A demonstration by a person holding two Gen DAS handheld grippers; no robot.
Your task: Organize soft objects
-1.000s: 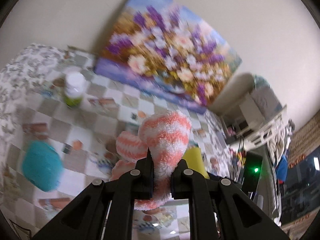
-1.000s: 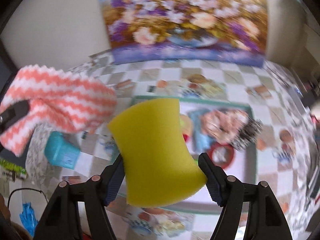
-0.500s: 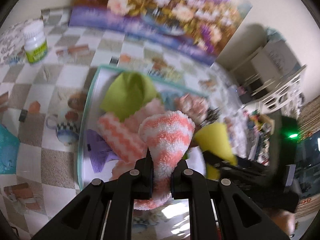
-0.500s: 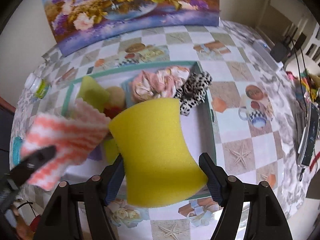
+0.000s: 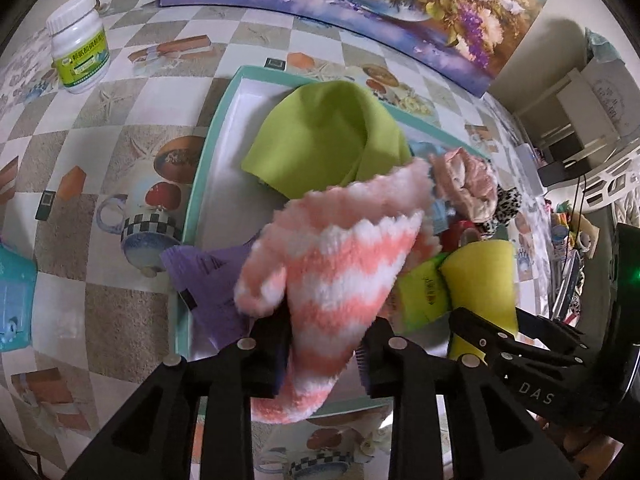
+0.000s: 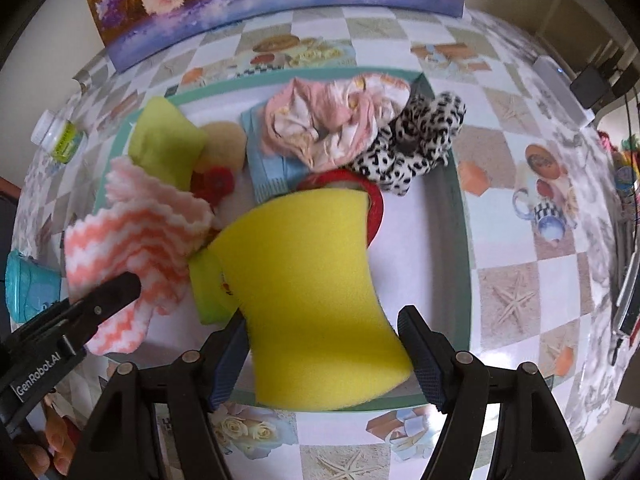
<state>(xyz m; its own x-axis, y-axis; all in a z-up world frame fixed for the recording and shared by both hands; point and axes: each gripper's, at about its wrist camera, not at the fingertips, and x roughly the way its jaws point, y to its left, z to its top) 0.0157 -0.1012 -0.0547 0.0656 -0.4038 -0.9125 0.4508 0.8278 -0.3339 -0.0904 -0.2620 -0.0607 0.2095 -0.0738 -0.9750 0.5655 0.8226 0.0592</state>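
Observation:
My left gripper (image 5: 324, 344) is shut on a fluffy pink-and-white striped cloth (image 5: 332, 264), held over the near left part of a teal-rimmed white tray (image 5: 208, 132). My right gripper (image 6: 324, 344) is shut on a yellow sponge (image 6: 316, 292), low over the tray's (image 6: 460, 216) near middle. The striped cloth (image 6: 140, 236) and the left gripper also show at the left of the right wrist view. The sponge (image 5: 484, 276) shows at the right of the left wrist view.
In the tray lie a lime green cloth (image 5: 328, 136), a purple cloth (image 5: 208, 276), a pink cloth (image 6: 328, 120), a leopard-print plush (image 6: 416, 140), a light blue cloth (image 6: 268, 164) and a red ring (image 6: 372, 200). A white jar (image 5: 78, 56) and a teal object (image 5: 12, 300) stand left on the table.
Both grippers have tilted down and come lower over the tray, still holding their items. The striped cloth has spread out and now hangs just above the tray's contents.

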